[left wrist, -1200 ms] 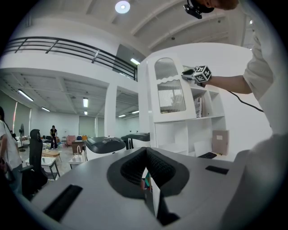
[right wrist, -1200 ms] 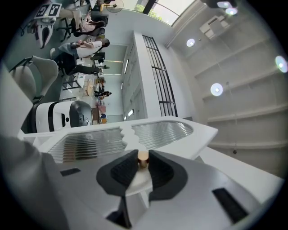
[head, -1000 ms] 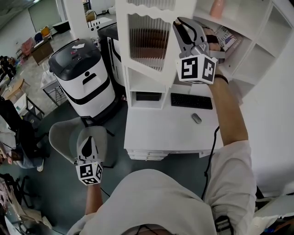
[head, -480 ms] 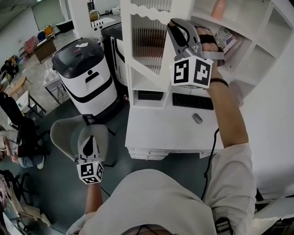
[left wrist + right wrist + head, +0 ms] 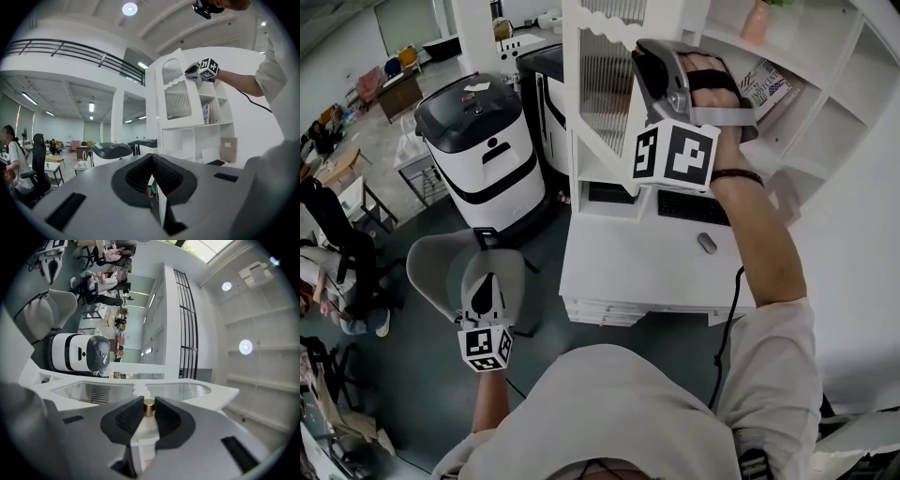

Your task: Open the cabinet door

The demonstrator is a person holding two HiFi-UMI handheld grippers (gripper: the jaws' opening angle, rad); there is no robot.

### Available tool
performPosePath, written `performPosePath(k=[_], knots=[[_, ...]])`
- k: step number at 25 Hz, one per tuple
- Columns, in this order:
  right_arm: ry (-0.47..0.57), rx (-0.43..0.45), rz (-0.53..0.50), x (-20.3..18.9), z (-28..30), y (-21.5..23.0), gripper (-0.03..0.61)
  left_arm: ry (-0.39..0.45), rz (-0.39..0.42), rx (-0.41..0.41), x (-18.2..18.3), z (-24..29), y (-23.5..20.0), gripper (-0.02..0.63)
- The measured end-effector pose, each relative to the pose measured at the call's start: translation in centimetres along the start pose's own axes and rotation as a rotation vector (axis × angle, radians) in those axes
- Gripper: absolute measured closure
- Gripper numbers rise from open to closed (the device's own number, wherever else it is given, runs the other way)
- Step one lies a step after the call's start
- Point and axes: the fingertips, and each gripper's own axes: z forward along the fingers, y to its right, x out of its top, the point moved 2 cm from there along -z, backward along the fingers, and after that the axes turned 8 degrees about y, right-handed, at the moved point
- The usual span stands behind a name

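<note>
Right gripper point(image 5: 649, 64) stays clamped on the brass knob point(image 5: 148, 407), and the cabinet door point(image 5: 605, 94) has swung further off the cabinet point(image 5: 825, 112), so it's opening. Left gripper point(image 5: 486, 286) idles well below the cabinet, jaws together.

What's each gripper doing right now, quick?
Left gripper: closed, holding nothing.
Right gripper: closed on the door knob.
</note>
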Motion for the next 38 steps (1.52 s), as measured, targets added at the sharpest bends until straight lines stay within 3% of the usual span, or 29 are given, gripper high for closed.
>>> performPosePath(k=[16, 38], knots=[[-0.114, 0.028, -0.136, 4.8, 0.8, -0.1, 0.503, 0.002, -0.014, 0.007, -0.2, -0.8, -1.1, 0.615], [-0.191, 0.022, -0.153, 10.2, 2.7, 0.4, 0.502, 0.01, -0.025, 0.044, -0.1, -2.6, -4.2, 0.615]])
